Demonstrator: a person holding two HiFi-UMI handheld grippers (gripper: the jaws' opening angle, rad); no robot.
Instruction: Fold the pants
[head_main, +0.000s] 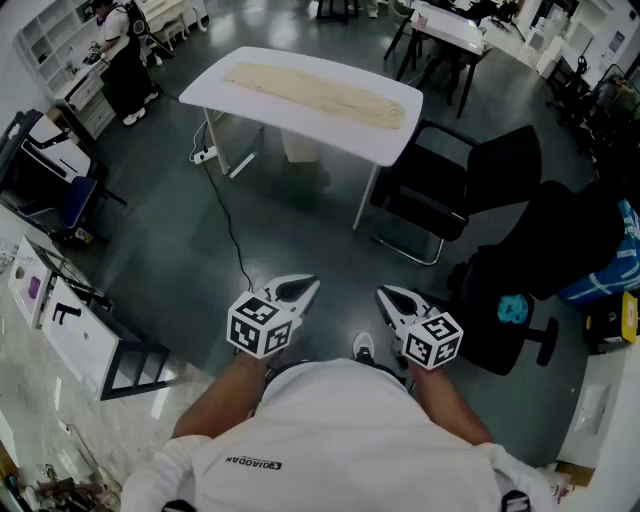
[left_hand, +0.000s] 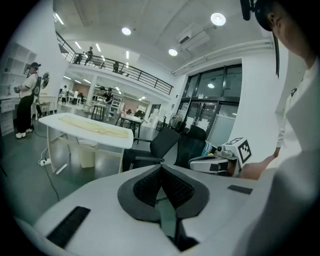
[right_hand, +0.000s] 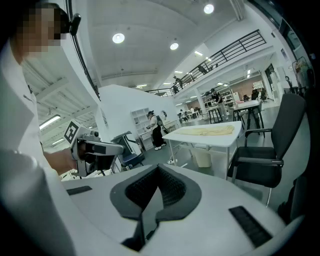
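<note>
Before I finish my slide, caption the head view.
Left gripper and right gripper, both shut, hover short of cream fabric pants on rectangular white table.

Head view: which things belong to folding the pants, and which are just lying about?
For the job: pants, lying on the white table; left gripper and right gripper, both shut, empty, held well short of the table.

Lying about: black chair, office chair, floor cable.

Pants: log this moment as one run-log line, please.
pants: lying on white table, no gripper on them | left gripper: shut, empty | right gripper: shut, empty
</note>
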